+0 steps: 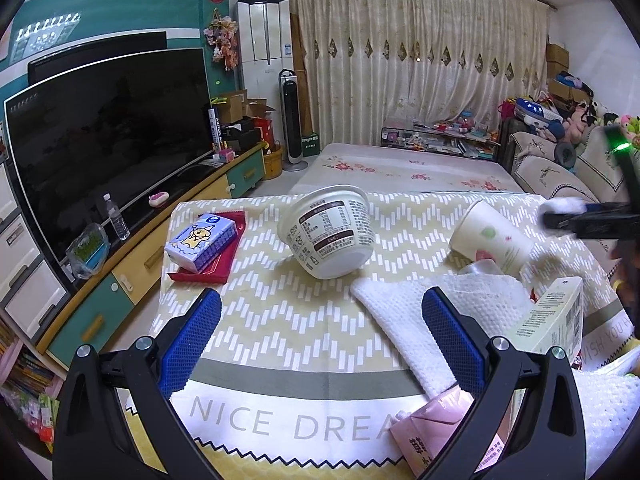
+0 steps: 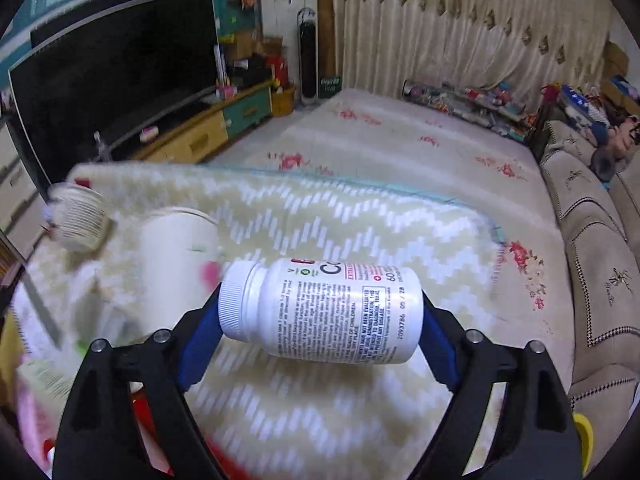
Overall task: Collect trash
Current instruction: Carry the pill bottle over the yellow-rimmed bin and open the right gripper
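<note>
A white pill bottle [image 2: 320, 312] with a ribbed cap lies crosswise between the blue pads of my right gripper [image 2: 320, 314], which is shut on it above the zigzag tablecloth [image 2: 340, 220]. My left gripper [image 1: 320, 304] is open over the cloth with nothing between its fingers. Just ahead of it a white food tub [image 1: 328, 236] lies on its side. A paper cup [image 1: 488, 240] lies tipped over to the right, and a crumpled white napkin [image 1: 404, 320] reaches under the right finger. The right wrist view shows the same cup [image 2: 176, 256] and tub [image 2: 78, 220], both blurred.
A blue tissue pack [image 1: 200, 242] rests on a red tray [image 1: 224, 264] at the table's left. A pale carton [image 1: 552, 316] and a pink packet [image 1: 440, 432] lie near right. A TV [image 1: 108, 132] on its cabinet stands left, a floral mat [image 1: 400, 168] lies beyond, and a sofa [image 2: 592, 248] stands right.
</note>
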The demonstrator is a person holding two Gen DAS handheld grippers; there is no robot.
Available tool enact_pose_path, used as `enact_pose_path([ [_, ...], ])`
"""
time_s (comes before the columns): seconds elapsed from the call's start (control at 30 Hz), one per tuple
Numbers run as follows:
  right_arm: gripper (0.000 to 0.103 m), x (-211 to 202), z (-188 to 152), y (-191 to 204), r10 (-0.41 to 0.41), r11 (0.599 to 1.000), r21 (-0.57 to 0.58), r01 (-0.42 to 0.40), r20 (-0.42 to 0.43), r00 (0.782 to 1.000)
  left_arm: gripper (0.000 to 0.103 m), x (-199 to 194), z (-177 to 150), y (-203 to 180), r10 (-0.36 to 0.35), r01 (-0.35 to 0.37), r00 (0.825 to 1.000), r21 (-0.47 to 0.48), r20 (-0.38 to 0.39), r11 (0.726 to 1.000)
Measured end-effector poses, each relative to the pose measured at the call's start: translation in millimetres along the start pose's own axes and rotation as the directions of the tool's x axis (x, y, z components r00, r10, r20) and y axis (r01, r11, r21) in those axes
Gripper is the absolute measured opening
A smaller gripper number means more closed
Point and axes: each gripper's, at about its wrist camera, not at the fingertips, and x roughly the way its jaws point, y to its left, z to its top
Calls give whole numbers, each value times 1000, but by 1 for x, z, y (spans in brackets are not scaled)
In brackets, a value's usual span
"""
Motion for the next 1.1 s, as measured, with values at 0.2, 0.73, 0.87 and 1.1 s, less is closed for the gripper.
enact_pose_path([
  [0.2,82,-100,-70,-62,-152,979,149,138,90,984,99,-6,1,2,-41,41,999,-20,4,999],
  [0.73,82,-71,-227,-226,-401,790,394,470,-249,882,99,-126,-14,-64,-288,280,955,112,71,954],
  [0.87,89,-68,-230,-224,-401,791,394,468,-244,883,99,-155,-32,-88,-359,348,933,193,25,917],
  [1.1,90,-98,-229,-206,-427,795,393,461,-177,887,99,-170,-64,-120,-428,423,903,286,-49,860],
])
